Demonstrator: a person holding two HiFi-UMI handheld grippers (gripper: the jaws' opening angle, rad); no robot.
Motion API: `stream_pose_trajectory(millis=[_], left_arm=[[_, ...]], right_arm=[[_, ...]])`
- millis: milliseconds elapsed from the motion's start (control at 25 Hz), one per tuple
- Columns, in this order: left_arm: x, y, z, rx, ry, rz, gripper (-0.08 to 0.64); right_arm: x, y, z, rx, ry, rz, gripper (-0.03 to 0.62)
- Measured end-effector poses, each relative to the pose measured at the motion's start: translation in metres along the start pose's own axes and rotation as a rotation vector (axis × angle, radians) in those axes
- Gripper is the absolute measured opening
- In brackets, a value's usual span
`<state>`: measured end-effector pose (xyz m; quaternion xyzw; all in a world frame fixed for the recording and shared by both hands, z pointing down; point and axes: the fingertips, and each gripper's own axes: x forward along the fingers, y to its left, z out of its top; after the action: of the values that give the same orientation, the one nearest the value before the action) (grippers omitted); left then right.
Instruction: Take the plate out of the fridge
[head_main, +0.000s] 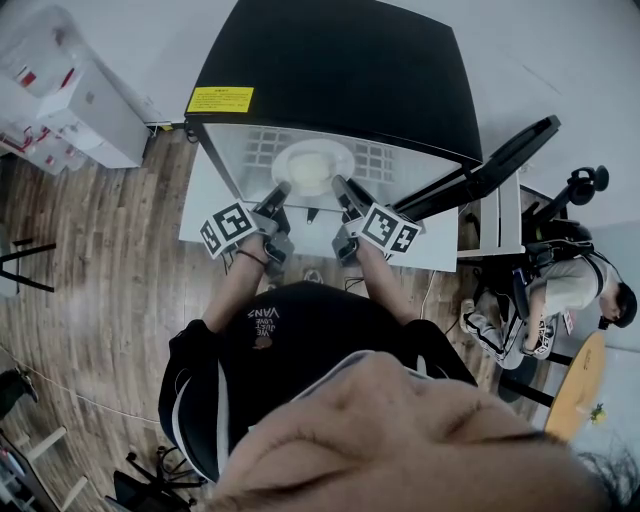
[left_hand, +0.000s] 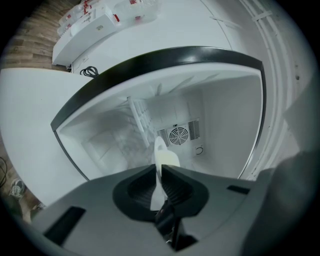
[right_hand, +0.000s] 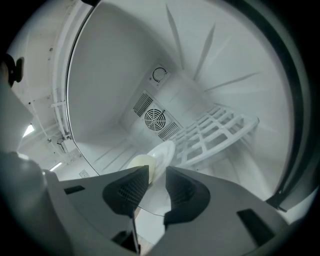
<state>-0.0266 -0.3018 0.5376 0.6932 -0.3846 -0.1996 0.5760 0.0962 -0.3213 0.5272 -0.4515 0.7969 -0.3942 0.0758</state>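
A white plate (head_main: 312, 163) with a pale yellow lump of food (head_main: 308, 172) on it sits inside the open black fridge (head_main: 340, 70). My left gripper (head_main: 283, 190) reaches in at the plate's left rim. In the left gripper view the plate (left_hand: 161, 157) shows edge-on, and the left gripper (left_hand: 158, 167) is shut on its rim. My right gripper (head_main: 340, 185) is at the right rim. In the right gripper view the plate (right_hand: 162, 150) passes between the jaws of the right gripper (right_hand: 157, 170), which stand apart from it, with the food (right_hand: 140, 162) just left of them.
A white wire shelf (right_hand: 215, 130) and a round fan vent (right_hand: 153, 119) fill the back of the fridge. The fridge door (head_main: 500, 160) hangs open to the right. A seated person (head_main: 575, 285) and a round table (head_main: 575, 385) are at right, and white boxes (head_main: 70, 100) at left.
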Motion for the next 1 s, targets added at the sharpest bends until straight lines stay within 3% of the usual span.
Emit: stream_pose_trajectory(millis=[1000], left_arm=[[-0.016, -0.006, -0.003, 0.028, 0.054, -0.045, 0.038]], right_arm=[[-0.019, 0.014, -0.007, -0.027, -0.078, -0.046, 0.104]])
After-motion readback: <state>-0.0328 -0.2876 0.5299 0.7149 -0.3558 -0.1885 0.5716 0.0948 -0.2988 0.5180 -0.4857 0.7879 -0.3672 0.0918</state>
